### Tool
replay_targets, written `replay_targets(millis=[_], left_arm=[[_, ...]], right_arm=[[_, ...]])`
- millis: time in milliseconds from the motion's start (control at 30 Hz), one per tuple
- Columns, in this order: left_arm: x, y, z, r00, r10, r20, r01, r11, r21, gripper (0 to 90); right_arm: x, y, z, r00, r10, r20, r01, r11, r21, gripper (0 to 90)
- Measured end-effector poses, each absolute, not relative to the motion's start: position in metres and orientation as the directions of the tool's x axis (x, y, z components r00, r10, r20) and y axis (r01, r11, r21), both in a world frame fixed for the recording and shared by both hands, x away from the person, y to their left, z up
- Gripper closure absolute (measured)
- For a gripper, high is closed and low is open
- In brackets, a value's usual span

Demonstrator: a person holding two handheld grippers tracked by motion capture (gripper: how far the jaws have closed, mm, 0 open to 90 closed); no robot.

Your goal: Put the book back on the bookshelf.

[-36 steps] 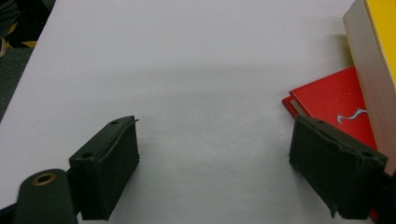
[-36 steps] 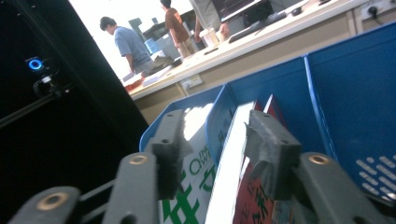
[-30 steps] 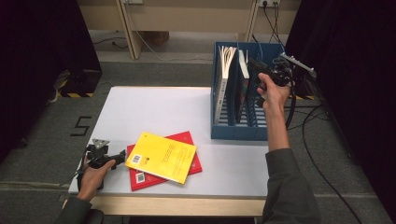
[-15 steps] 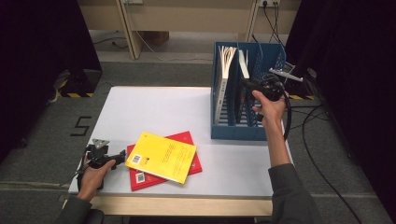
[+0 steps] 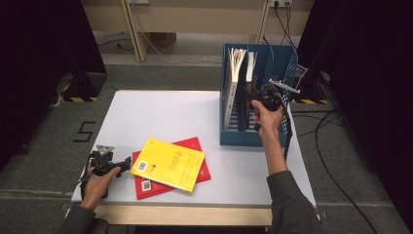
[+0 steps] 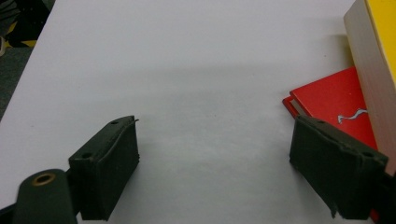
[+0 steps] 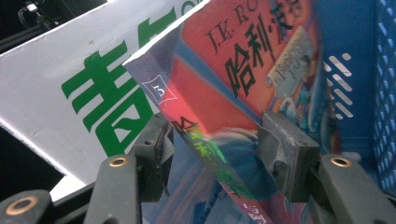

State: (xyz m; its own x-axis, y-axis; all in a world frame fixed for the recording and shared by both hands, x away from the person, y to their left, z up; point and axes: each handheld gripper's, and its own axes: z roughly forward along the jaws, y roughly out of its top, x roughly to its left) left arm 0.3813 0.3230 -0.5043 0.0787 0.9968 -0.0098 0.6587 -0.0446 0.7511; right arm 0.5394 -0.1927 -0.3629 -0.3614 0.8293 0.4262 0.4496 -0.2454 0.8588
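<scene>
A blue file holder [image 5: 234, 137] stands on the right side of the white table [image 5: 160, 112] with several upright books in it. My right gripper [image 5: 254, 93] reaches into it from above. In the right gripper view its jaws [image 7: 215, 135] straddle the spine of a colourful paperback [image 7: 243, 60]. They have just been closing, with the book slanting across the gap; I count them open. A white book with green characters [image 7: 93, 93] leans behind it. My left gripper [image 5: 127, 163] rests open [image 6: 212, 149] on the table, beside a yellow book [image 5: 168, 163] lying on a red one [image 5: 197, 144].
The holder's perforated blue wall [image 7: 383, 93] is close on the right of my right gripper. The yellow book's page edge [image 6: 369, 79] and the red cover [image 6: 331, 98] lie just right of the left jaws. Floor and cables surround the table.
The right hand has come down and leftward from above the holder's far right corner to the books inside it. The left hand and the two flat books have stayed put.
</scene>
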Motion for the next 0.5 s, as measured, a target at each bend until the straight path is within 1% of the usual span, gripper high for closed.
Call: replay_targets(millis=[67, 167, 333, 400, 500], left_arm=[[0.381, 0.323, -0.504, 0.078, 0.997, -0.01, 0.659, -0.044, 0.751, 14.5], [0.381, 0.323, -0.504, 0.078, 0.997, -0.011, 0.658, -0.043, 0.752, 14.5], [0.381, 0.323, -0.504, 0.079, 0.997, -0.014, 0.657, -0.041, 0.753, 14.5], [0.381, 0.323, -0.504, 0.079, 0.997, -0.014, 0.657, -0.042, 0.752, 14.5], [0.381, 0.323, -0.504, 0.079, 0.997, -0.015, 0.657, -0.041, 0.753, 14.5]], right_arm=[[0.541, -0.191, -0.362, -0.362, 0.821, 0.442, 0.461, -0.255, 0.85, 46.0], [0.541, -0.191, -0.361, -0.358, 0.83, 0.428, 0.455, -0.246, 0.856, 45.3], [0.534, -0.197, -0.361, -0.368, 0.841, 0.397, 0.466, -0.203, 0.861, 37.2], [0.53, -0.201, -0.363, -0.395, 0.841, 0.37, 0.466, -0.163, 0.87, 36.0], [0.518, -0.205, -0.365, -0.407, 0.865, 0.293, 0.438, -0.097, 0.894, 35.6]])
